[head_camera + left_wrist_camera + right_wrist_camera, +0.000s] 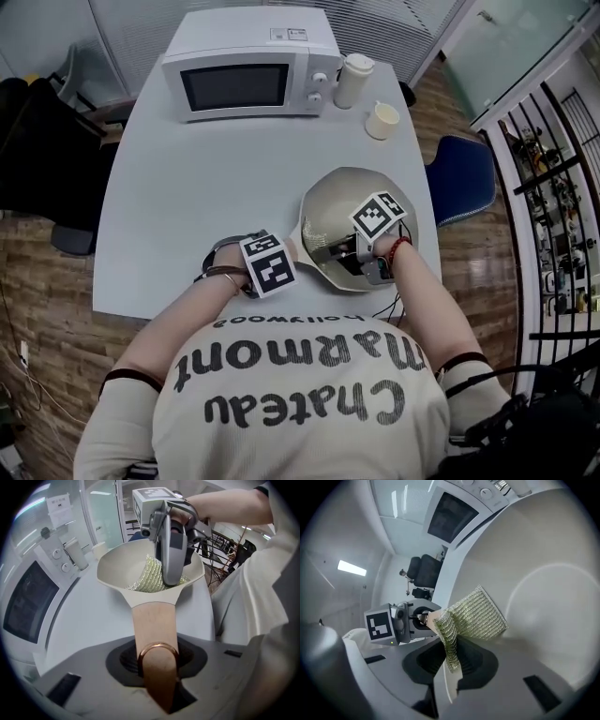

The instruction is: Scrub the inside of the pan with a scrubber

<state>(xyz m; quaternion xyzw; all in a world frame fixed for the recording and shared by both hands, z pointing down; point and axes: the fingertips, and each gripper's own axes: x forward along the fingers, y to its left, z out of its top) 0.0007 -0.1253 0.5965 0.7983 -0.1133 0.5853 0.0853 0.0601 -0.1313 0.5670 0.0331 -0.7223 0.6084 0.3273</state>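
A cream pan (361,192) sits at the near right of the grey table (178,216). Its wood-coloured handle (153,625), with a copper ring (158,648) at the end, runs back between the jaws of my left gripper (157,667), which is shut on it. My right gripper (336,247) reaches into the pan from the near side. It is shut on a green-gold mesh scrubber (476,616), one end pinched between the jaws and the rest lying against the pan's inner wall (543,573). In the left gripper view the scrubber (151,576) shows under the right gripper (171,576).
A white microwave (248,70) stands at the table's far edge, with a white lidded jar (353,80) and a cream cup (382,120) to its right. A blue chair (464,178) is beside the table's right edge, a black chair (37,141) at the left.
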